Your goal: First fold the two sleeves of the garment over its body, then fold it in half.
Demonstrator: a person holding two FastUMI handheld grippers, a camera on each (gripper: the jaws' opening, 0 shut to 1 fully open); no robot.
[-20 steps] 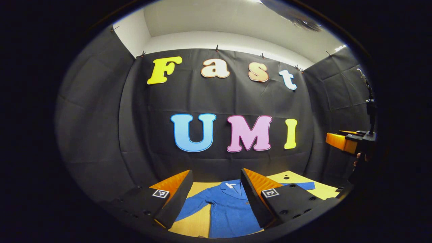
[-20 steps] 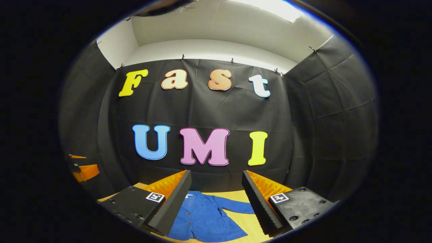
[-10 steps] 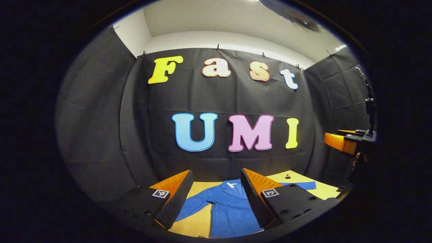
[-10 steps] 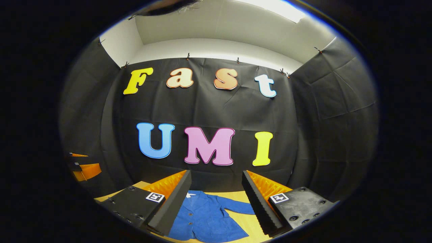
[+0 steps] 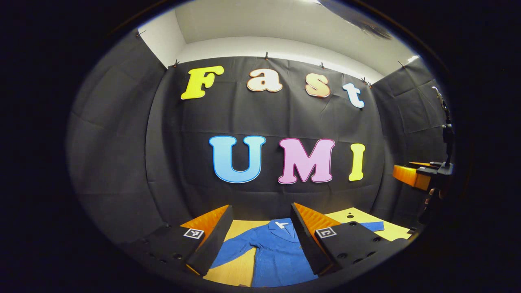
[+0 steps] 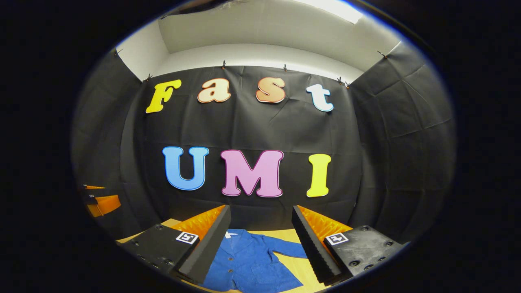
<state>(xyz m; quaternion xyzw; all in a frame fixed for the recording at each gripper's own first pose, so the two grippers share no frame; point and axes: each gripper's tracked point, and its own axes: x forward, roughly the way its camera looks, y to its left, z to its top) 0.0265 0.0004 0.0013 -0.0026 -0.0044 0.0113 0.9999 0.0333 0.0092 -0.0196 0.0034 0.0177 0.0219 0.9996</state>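
Currently, the blue button-front fabric jacket (image 5: 276, 252) lies flat and face up on the pale wooden worktop (image 5: 238, 270), with its collar toward the far edge beneath the black cloth wall (image 5: 260, 118). Both sleeves lie spread outward from the body: one sleeve (image 5: 234, 248) extends toward the left edge, and the other sleeve (image 6: 287, 248) extends toward the right edge. No fold has been made. Both sleeve folds and the final fold in half remain to be done.

The left gripper (image 5: 260, 240) hangs above the near edge of the worktop, over the jacket body, with its jaws wide apart and nothing between them. The right gripper (image 6: 260, 240) is likewise raised above the near edge, spread wide and holding nothing, with the right half of the jacket showing between its fingers. In the left gripper view, the right gripper also appears at the far right, held by a hand (image 5: 431, 197), well apart from the left one.

Bare worktop shows beside both sleeves and beyond the collar. By judgement, this leaves room to descend on either cuff and to carry it inward without nearing the wall.
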